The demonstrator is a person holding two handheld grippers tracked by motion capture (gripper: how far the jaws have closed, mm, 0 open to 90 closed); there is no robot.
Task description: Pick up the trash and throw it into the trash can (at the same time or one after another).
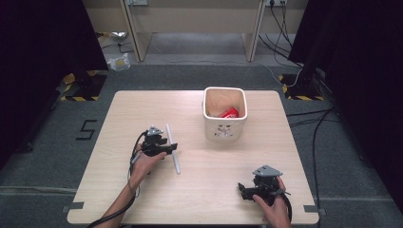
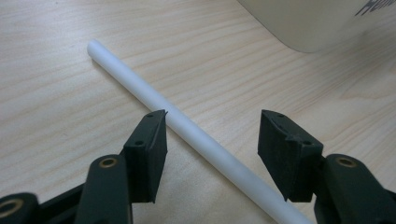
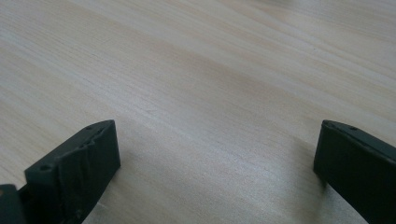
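Here left gripper (image 2: 212, 140) jaws straddled white tube (image 2: 187, 128) on worktop (image 1: 142, 109), pads not pressing; right gripper (image 3: 215, 168) jaws gaped empty.

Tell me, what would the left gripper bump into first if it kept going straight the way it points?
Probably the white tube. It already lies between the open jaws of the left gripper, flat on the table. Beyond it stands the white bin, but the tube comes first. Just how near is hard to judge.
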